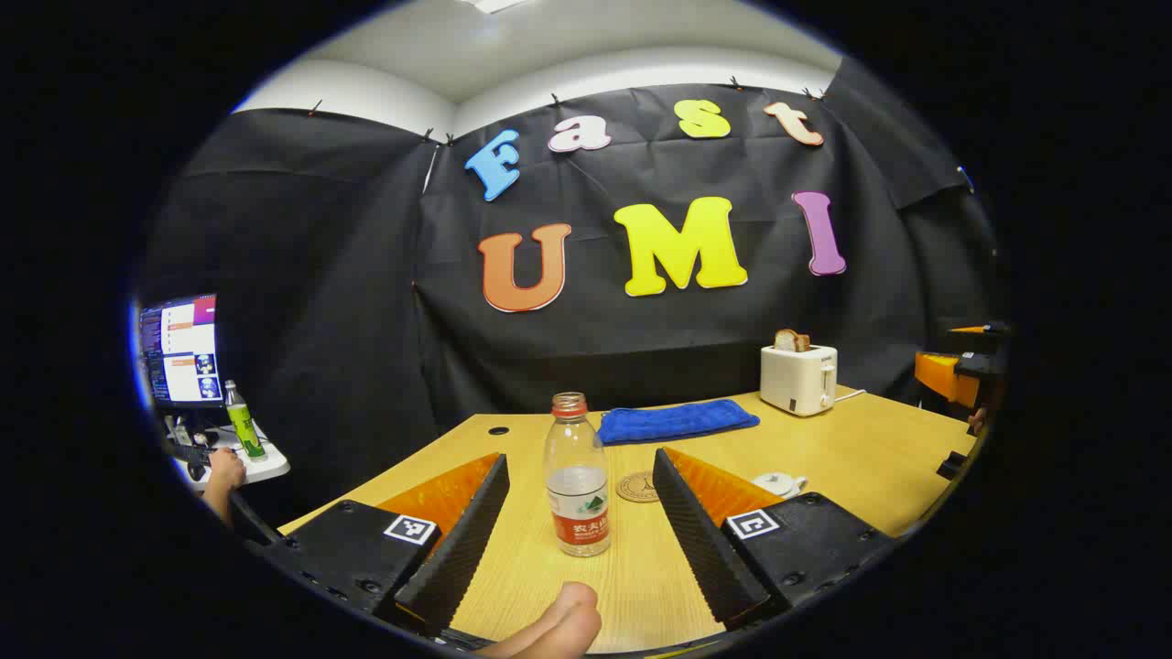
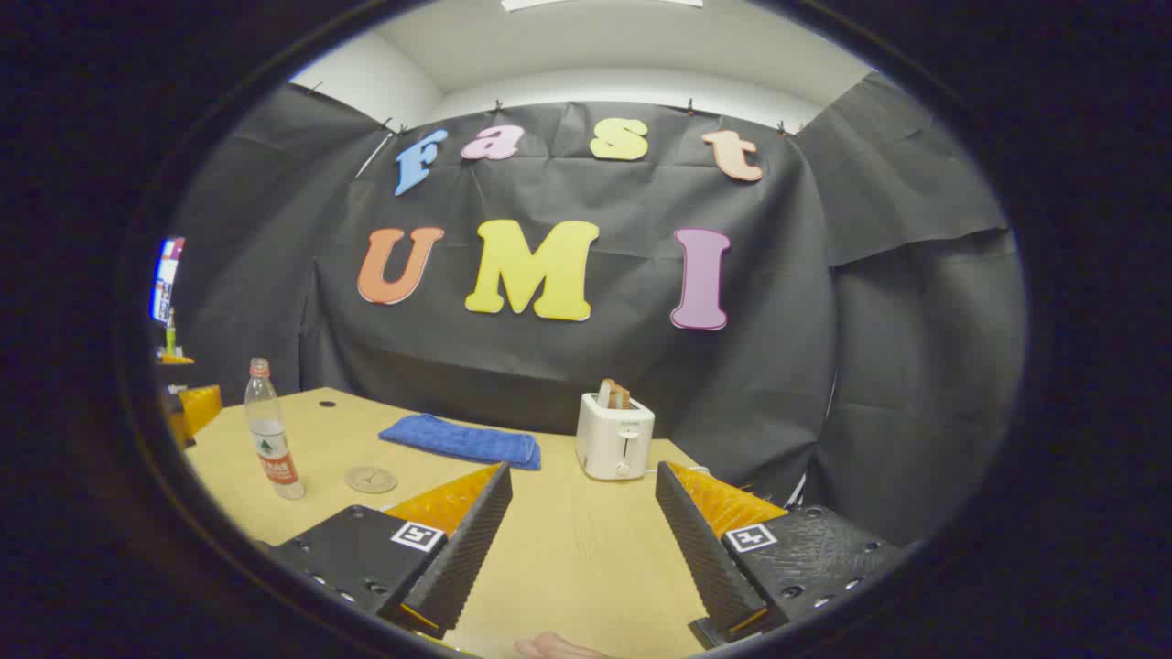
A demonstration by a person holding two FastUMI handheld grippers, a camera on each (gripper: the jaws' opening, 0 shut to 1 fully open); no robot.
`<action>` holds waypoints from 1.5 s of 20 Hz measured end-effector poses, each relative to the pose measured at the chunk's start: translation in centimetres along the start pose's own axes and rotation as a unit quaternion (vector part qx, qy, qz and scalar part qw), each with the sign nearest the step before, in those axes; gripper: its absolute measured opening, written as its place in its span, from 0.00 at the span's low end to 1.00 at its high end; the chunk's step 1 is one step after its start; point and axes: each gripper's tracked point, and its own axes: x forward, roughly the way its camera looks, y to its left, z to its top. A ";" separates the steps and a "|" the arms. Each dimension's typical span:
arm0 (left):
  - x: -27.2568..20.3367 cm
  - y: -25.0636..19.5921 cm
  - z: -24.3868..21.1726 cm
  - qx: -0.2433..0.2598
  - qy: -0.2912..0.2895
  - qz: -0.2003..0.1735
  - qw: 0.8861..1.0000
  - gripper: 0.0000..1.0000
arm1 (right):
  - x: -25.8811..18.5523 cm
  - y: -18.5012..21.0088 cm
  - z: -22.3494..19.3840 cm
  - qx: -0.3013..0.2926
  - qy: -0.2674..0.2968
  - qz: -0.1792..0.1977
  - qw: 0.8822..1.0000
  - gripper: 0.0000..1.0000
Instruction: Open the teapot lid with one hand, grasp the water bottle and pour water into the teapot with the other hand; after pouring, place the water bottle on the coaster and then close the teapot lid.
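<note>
Wooden table [image 1: 851, 448] surface extends ahead of both grippers and carries every item listed below.

One blue towel [image 1: 676, 421] lies flat beyond the left gripper's fingers, its long axis running across the view; in the right gripper view the towel [image 2: 462, 441] lies ahead and to the left.

One white toaster [image 2: 614, 436] stands directly ahead of the right gripper [image 2: 583, 535], with toast in its slot. In the left gripper view the toaster [image 1: 797, 378] stands ahead and to the right.

One water bottle [image 1: 577, 476] stands upright, long axis vertical, neck pointing up, partly filled. It stands ahead of the left gripper [image 1: 580, 526], in line with the gap between the two fingers; neither finger touches it. In the right gripper view the bottle [image 2: 273, 430] stands well to the left.

One teapot [image 1: 778, 483], white, sits on the table just past the left gripper's right-hand finger, which partly hides it; its orientation cannot be determined.

One round coaster [image 1: 639, 487] lies flat just beyond the bottle, to its right, unoccupied. The right gripper view shows the coaster [image 2: 371, 479] beside the bottle.

Left gripper: fingers spread wide, holding nothing. Right gripper: fingers spread wide over bare table, holding nothing.
</note>
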 end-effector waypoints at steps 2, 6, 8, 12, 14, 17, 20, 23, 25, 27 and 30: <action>0.6 1.7 -0.8 -0.015 0.012 0.022 1.000 0.99 | -0.1 1.3 0.2 -0.013 -0.007 0.012 1.000 0.94; 1.0 1.9 -0.8 -0.020 0.003 0.022 1.000 0.99 | 0.1 1.6 -0.4 -0.010 -0.001 0.015 1.000 0.95; 0.9 1.5 -0.8 -0.019 0.000 0.018 1.000 0.99 | 0.2 1.6 -0.3 -0.009 -0.001 0.017 1.000 0.95; 1.4 1.2 -1.7 -0.007 0.013 0.015 1.000 0.99 | 0.5 1.5 -0.6 -0.011 0.004 0.016 1.000 0.95; 1.3 1.1 -1.7 -0.013 0.009 0.012 1.000 0.99 | 0.8 2.1 -1.0 -0.008 0.004 0.021 1.000 0.95; 1.4 0.9 -1.6 -0.027 0.005 0.004 1.000 0.99 | 1.6 4.0 -2.3 0.006 0.013 0.043 0.999 0.95; 1.6 1.0 -1.8 -0.033 0.013 0.002 0.999 0.99 | 2.5 6.6 -3.9 0.020 0.018 0.063 0.998 0.98; 1.4 2.3 -1.6 -0.013 0.012 0.026 0.999 0.99 | 3.5 9.9 -5.3 0.048 0.024 0.082 0.995 0.98; 1.5 2.9 -1.2 -0.019 -0.007 0.042 0.999 0.99 | 4.3 12.6 -5.6 0.051 0.023 0.097 0.994 0.95; 2.0 3.0 -0.6 -0.036 -0.031 0.044 0.998 0.99 | 4.8 14.7 -5.6 0.045 0.017 0.108 0.993 0.95; 2.0 2.8 -1.2 -0.025 -0.022 0.031 0.999 0.99 | 5.9 17.1 -6.2 0.041 0.023 0.115 0.992 0.97</action>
